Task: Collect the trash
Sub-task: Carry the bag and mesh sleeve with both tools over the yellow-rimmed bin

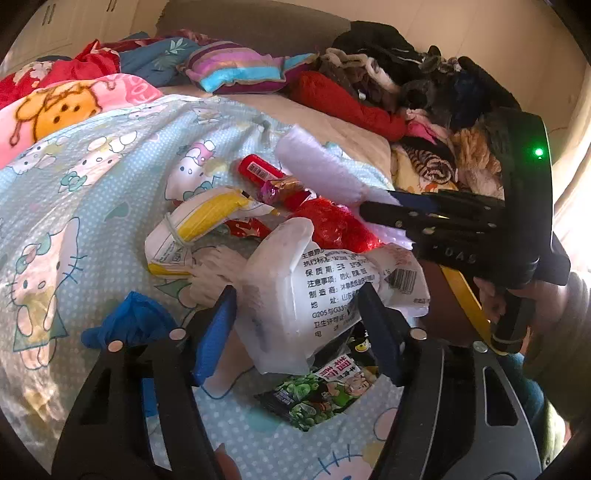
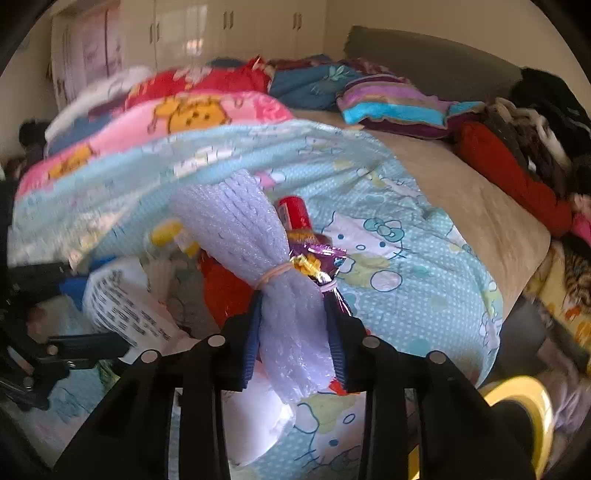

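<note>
A heap of trash lies on the blue Hello Kitty bedcover [image 1: 92, 177]. My left gripper [image 1: 297, 299] is shut on a white printed plastic bag [image 1: 317, 284], held a little above a green snack wrapper [image 1: 321, 395]. My right gripper [image 2: 293, 328] is shut on a white foam-wrap bundle [image 2: 255, 236] tied with a rubber band; in the left wrist view the bundle [image 1: 317, 166] sticks up left from that gripper [image 1: 373, 212]. A red tube [image 1: 258, 170], a purple wrapper [image 1: 277, 190], a red crinkled wrapper [image 1: 336, 225], a yellow-white packet [image 1: 199, 221] and a blue bag [image 1: 133, 325] lie around.
Piled clothes [image 1: 424, 96] fill the bed's right side. Pillows and blankets [image 1: 236, 66] lie at the head, a pink cartoon blanket [image 1: 62, 107] at left. A yellow-rimmed container [image 2: 524, 410] sits low beside the bed on the right. Wardrobes [image 2: 221, 33] stand behind.
</note>
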The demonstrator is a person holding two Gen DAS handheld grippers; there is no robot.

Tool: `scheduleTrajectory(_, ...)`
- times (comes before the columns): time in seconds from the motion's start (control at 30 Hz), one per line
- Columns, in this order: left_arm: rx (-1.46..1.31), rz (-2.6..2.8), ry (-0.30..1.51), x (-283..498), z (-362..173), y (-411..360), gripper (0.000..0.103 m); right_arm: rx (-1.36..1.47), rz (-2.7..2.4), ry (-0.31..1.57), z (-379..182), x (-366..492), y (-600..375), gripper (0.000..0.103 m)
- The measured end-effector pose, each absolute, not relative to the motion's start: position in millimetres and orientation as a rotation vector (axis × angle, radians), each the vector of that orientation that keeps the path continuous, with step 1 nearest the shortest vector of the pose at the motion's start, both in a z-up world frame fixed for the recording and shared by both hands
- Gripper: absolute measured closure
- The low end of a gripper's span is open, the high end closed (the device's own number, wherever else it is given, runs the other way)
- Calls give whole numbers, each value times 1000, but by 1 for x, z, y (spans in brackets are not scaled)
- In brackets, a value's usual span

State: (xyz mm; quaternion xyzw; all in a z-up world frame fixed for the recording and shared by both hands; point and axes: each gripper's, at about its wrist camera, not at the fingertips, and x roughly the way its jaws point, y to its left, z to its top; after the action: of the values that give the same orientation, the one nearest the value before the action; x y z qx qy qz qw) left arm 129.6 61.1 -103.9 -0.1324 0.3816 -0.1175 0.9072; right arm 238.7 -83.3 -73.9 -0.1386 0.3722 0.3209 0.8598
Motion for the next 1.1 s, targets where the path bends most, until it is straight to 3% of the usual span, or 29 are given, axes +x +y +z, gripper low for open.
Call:
scheduleTrajectory(0.13, -267, -247, 766, 123, -98, 61, 60, -205, 665, 762, -61, 235, -94, 74)
scheduleTrajectory(0.27, -240, -233, 723, 115, -83, 58, 64, -140, 643, 729, -45, 228, -108, 74)
scheduleTrajectory(0.53, -226, -206, 635, 110, -48, 67, 66, -30, 572, 657, -19, 214, -148, 74)
scheduleTrajectory(1.1, -196, -235, 559, 104, -9, 44, 66, 100, 400, 645, -21, 172, -232, 74)
